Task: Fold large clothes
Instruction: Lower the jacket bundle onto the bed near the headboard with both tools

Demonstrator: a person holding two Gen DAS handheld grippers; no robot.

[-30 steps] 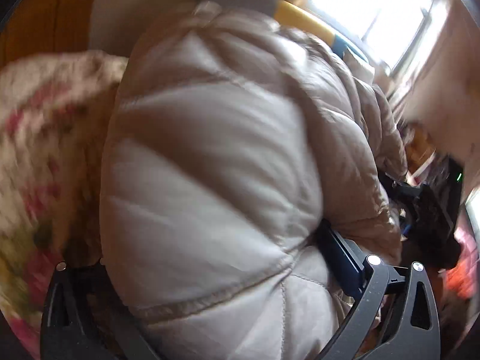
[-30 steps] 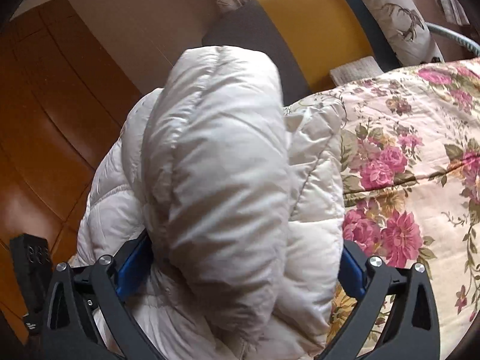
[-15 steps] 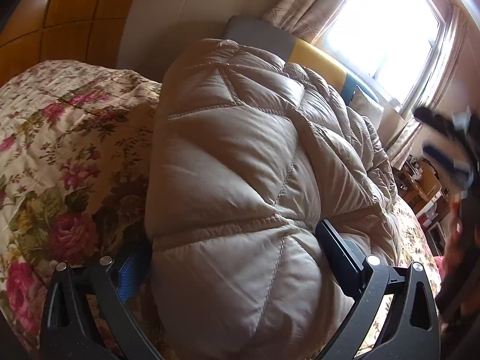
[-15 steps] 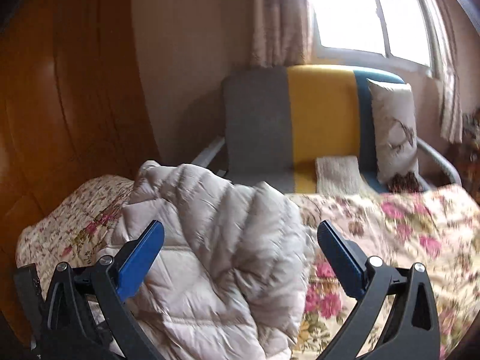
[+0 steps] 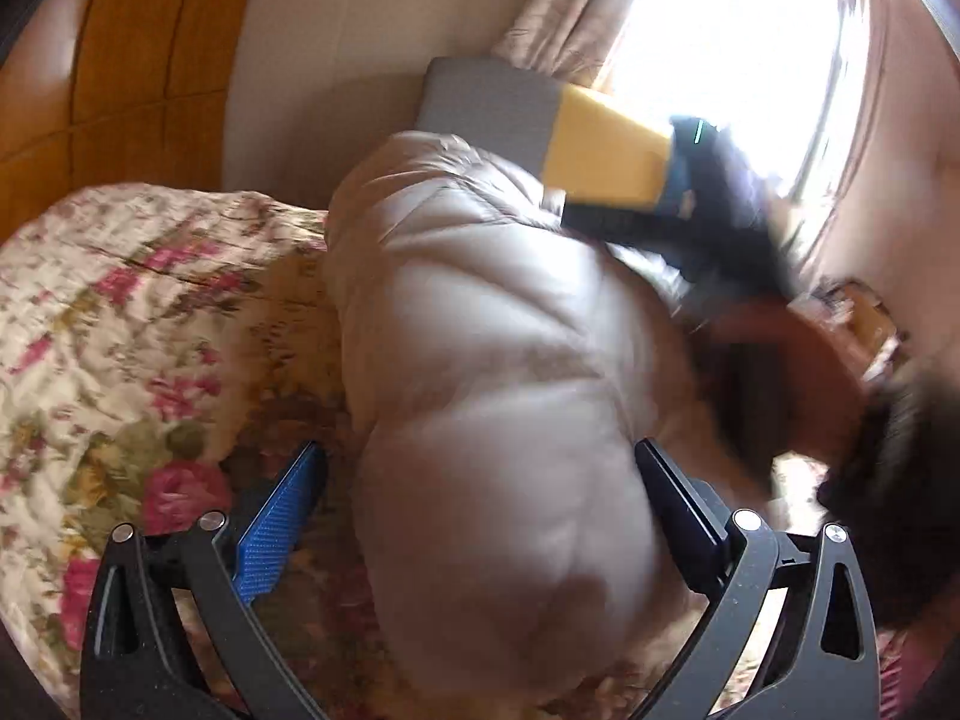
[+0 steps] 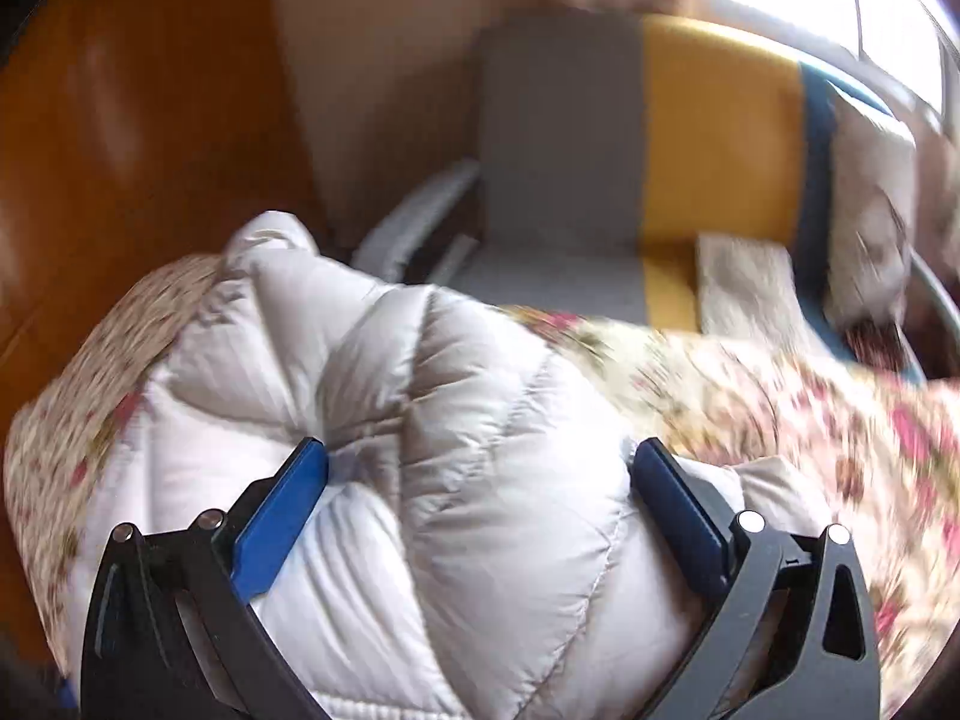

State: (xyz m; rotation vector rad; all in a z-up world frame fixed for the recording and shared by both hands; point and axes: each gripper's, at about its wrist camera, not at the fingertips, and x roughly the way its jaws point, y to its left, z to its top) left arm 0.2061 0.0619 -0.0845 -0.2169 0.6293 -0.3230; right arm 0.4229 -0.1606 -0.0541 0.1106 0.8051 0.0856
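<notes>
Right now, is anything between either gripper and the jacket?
Nothing visible. The jacket bulges right between the open fingers of the left gripper, and likewise the right gripper. It lies on the floral bedspread.

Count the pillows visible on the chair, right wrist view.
1. A pale printed pillow leans against the blue end of the striped chair, right of the yellow band. Blur and the frame edge could hide others.
</notes>
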